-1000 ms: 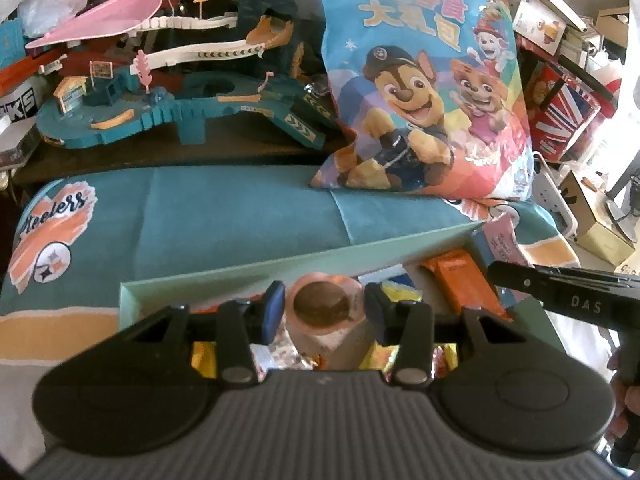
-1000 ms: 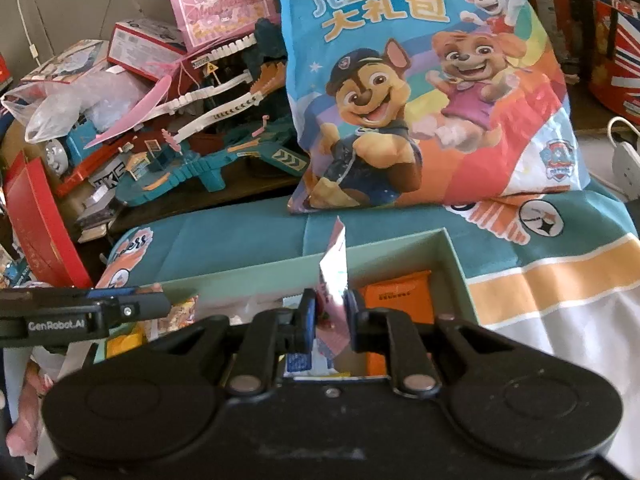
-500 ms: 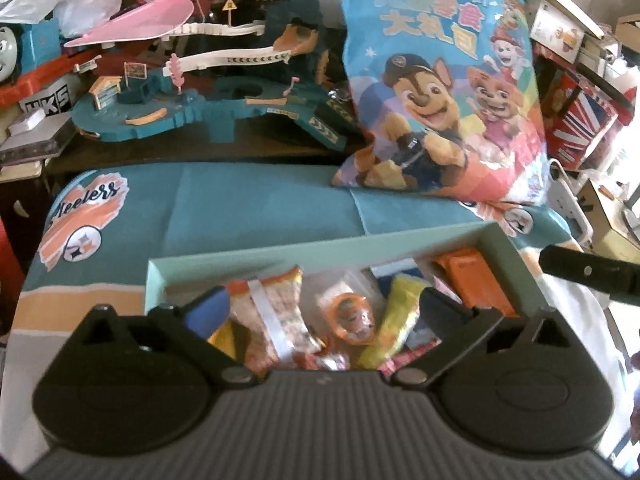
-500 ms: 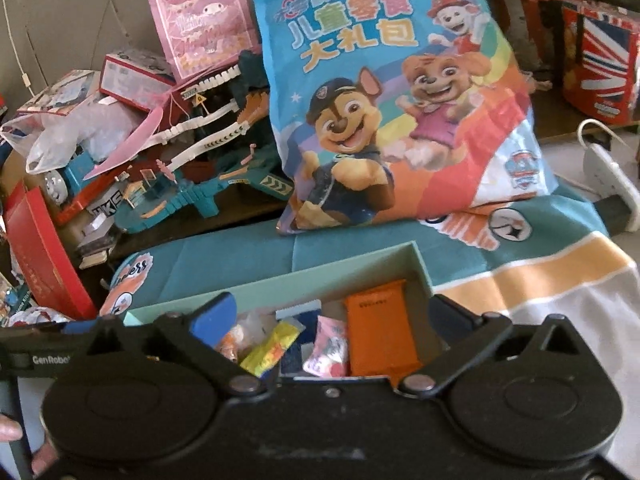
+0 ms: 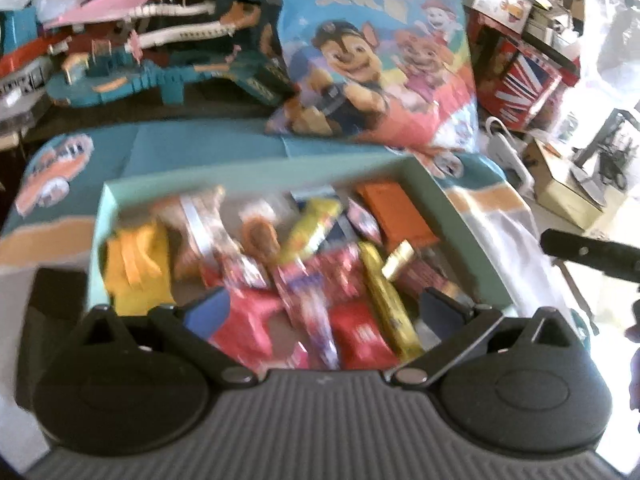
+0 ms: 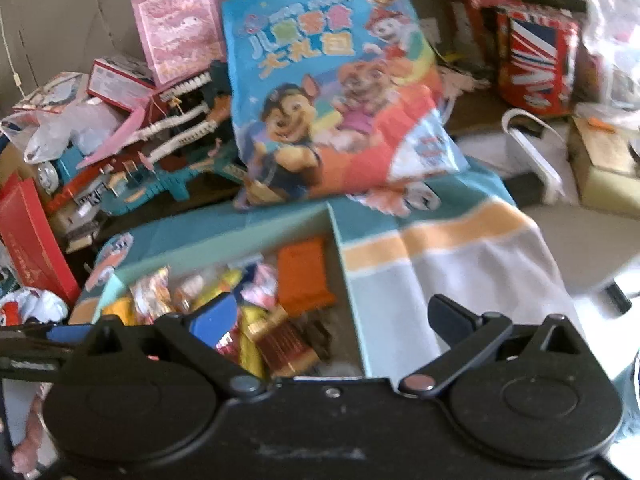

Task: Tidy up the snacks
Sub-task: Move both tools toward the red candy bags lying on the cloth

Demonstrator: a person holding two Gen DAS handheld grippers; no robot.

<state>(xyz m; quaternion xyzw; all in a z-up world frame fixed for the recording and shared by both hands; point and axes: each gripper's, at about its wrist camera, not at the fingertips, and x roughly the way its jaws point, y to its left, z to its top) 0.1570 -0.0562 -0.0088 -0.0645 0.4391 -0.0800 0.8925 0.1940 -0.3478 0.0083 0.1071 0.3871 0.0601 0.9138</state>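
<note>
A pale green box sits on a teal blanket and holds several snack packets: an orange pack, a yellow pack, red packs and a round brown snack. My left gripper is open and empty, raised above the box's near side. My right gripper is open and empty above the box's right wall; the orange pack lies below it. Both views are blurred.
A big Paw Patrol snack bag leans behind the box. A teal toy track set stands at the back left. Boxes and a Union Jack tin crowd the right. A red box stands left.
Both grippers let go of their snacks into the box, opened wide and pulled up and back. The round brown snack and the pink packet now lie among the others.
</note>
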